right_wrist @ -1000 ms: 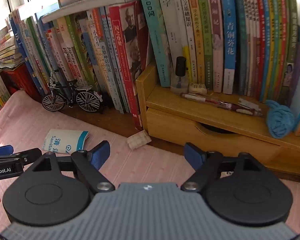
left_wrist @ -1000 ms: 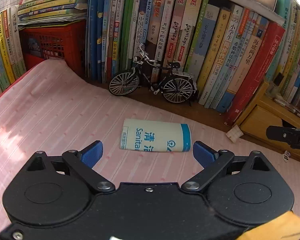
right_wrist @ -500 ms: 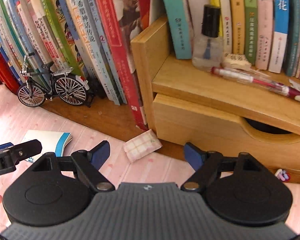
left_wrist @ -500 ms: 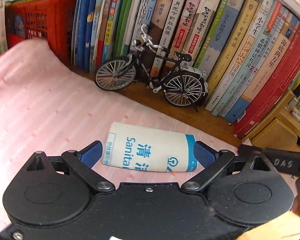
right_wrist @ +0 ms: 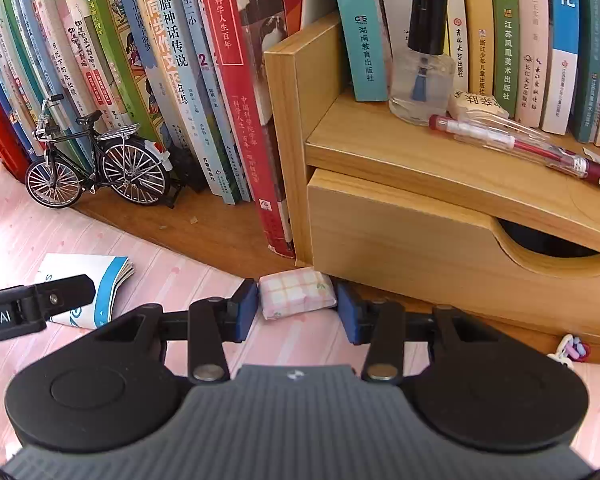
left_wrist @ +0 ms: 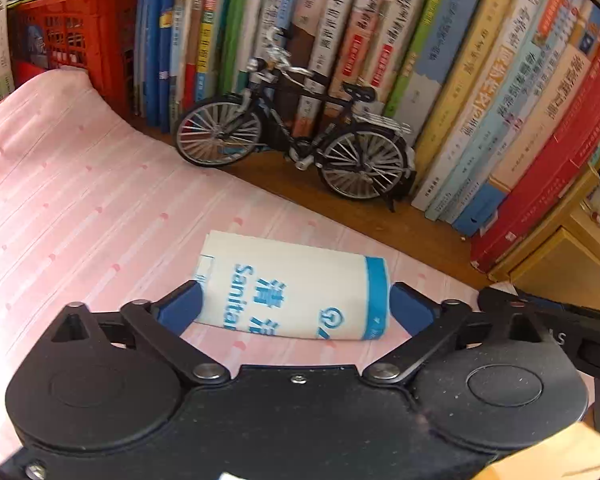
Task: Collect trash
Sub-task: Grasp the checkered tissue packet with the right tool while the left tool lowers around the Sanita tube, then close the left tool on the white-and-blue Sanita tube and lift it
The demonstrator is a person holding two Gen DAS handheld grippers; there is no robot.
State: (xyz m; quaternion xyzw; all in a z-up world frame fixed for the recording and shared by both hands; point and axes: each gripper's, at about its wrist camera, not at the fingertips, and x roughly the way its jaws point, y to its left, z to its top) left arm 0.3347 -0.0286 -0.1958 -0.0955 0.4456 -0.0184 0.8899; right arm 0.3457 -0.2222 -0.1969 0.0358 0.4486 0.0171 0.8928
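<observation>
- In the left wrist view, the left gripper (left_wrist: 294, 306) is standing with its jaws spread wide, one blue pad (left_wrist: 182, 308) at each short end of a flattened white-and-blue sanitary paper bag (left_wrist: 296, 288); the jaws have just been opening a little further, and the bag is lying between them on the pink striped cloth (left_wrist: 80, 200) without clear pressure from either pad.
- In the right wrist view, the right gripper (right_wrist: 297, 310) has just been closing, and its blue pads (right_wrist: 246, 310) are sitting just beside the two ends of a small pink-checked folded packet (right_wrist: 296, 294); whether they are already pressing on it cannot be told.
- That packet is lying at the far edge of the pink cloth, just in front of the lower corner of a wooden desk organizer (right_wrist: 400, 232); the left wrist view is not showing the packet clearly.
- Only the right wrist view is showing the organizer's shelf, carrying a clear glue bottle with a black cap (right_wrist: 422, 64) and a red pen (right_wrist: 512, 144), plus a small colourful object (right_wrist: 572, 350) on the cloth by its base.
- Both views are showing a model bicycle (left_wrist: 296, 136) standing on the bare wooden strip behind the cloth, leaning near a row of upright books (left_wrist: 460, 80).
- Only the left wrist view is showing a red plastic crate (left_wrist: 72, 40) at the far left, past the cloth's raised corner.
</observation>
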